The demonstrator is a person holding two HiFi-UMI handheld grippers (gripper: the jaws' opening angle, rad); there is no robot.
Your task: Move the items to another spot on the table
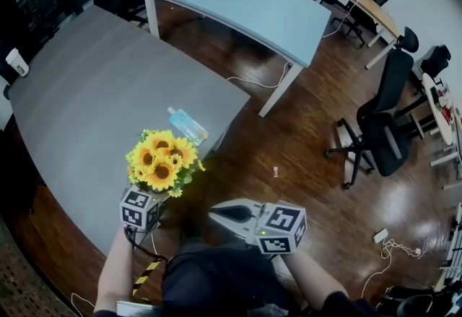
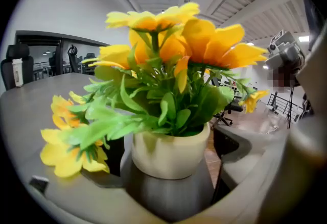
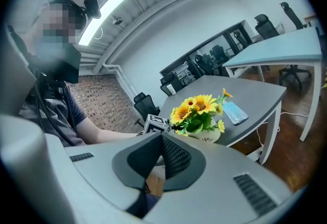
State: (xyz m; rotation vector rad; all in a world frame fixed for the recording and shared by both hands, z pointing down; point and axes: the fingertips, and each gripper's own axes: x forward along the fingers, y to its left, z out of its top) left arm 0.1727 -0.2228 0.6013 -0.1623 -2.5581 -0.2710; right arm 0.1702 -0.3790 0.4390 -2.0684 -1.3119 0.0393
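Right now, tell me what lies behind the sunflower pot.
A light blue packet lies flat on the grey table just beyond the sunflower pot. In the head view the blooms cover the tabletop right at the pot.

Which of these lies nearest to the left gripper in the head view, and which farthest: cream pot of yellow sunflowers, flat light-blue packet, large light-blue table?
1. Cream pot of yellow sunflowers: between the jaws, at the grey table's edge.
2. Flat light-blue packet: just beyond the flowers.
3. Large light-blue table: far behind, at the top.

blue table (image 1: pixel 238 5) far side | black chairs (image 1: pixel 382 131) right | cable (image 1: pixel 250 82) on wood floor (image 1: pixel 303 160)
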